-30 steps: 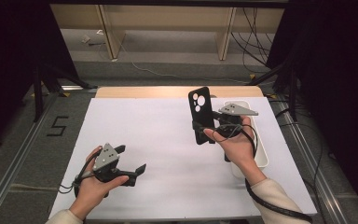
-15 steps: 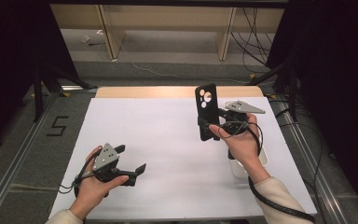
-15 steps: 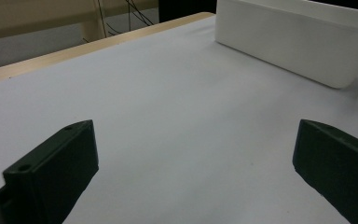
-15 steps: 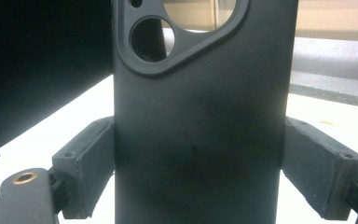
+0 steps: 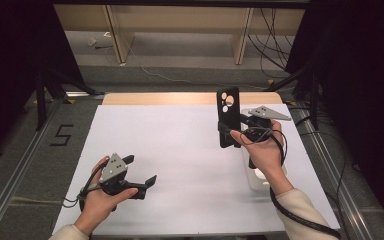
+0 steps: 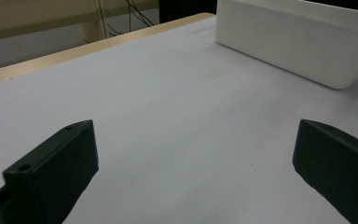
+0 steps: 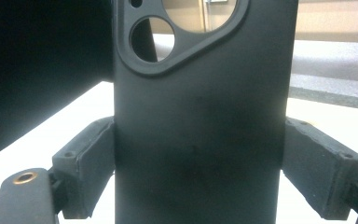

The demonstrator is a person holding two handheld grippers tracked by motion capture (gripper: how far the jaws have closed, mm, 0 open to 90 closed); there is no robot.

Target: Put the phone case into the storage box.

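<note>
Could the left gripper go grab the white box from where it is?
Probably yes. The left hand-held gripper sits open, nothing between its jaws, and bare white table lies between it and the white bin. The right hand-held gripper holds the black phone case up above the table, beside that path.

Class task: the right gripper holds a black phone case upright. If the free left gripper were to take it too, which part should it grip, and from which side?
Probably the bare upper half of the phone case, pinched across its long edges from the open left, since the right gripper clamps the lower half.
</note>
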